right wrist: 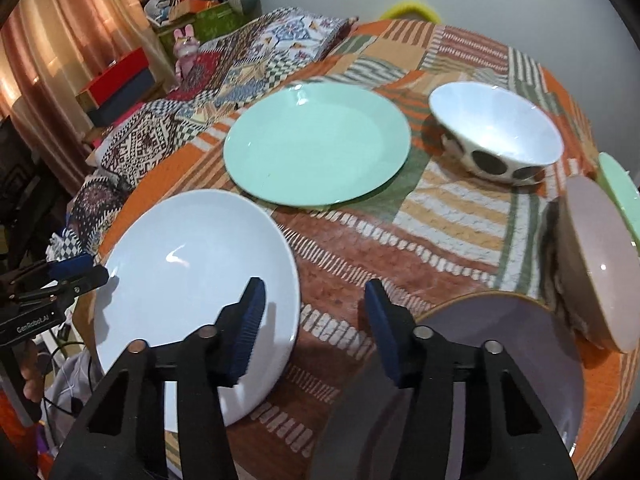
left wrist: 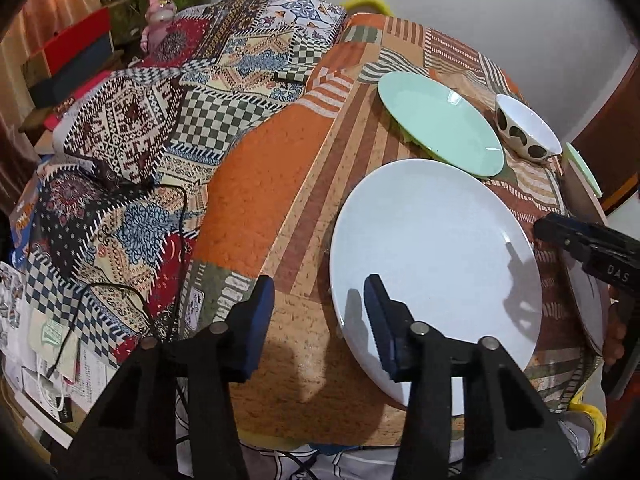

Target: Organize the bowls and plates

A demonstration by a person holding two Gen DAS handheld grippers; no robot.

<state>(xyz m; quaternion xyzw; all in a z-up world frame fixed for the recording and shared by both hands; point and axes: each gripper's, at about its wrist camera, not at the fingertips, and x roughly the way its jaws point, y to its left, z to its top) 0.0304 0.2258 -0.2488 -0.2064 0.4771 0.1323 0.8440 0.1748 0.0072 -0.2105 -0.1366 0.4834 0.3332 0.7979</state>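
Left hand-held gripper (left wrist: 320,322) straddles the white plate (left wrist: 436,264) rim at lower centre, pads apart; right hand-held gripper (right wrist: 314,322) open over the desk (right wrist: 460,216). Mint plate (right wrist: 316,144) and spotted bowl (right wrist: 496,132) lie separate; nothing stacked yet.

Patchwork-covered table (right wrist: 452,216) with white plate (right wrist: 192,280), green plate (right wrist: 316,148), spotted bowl (right wrist: 496,136), grey plate (right wrist: 500,340).

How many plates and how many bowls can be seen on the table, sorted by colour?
White plate: 1
Mint green plate: 1
Greyish plate with brown rim: 1
White bowl with black spots: 1
Pinkish bowl on its side: 1
Mint green dish, cut off at the edge, kind unclear: 1
Total: 6
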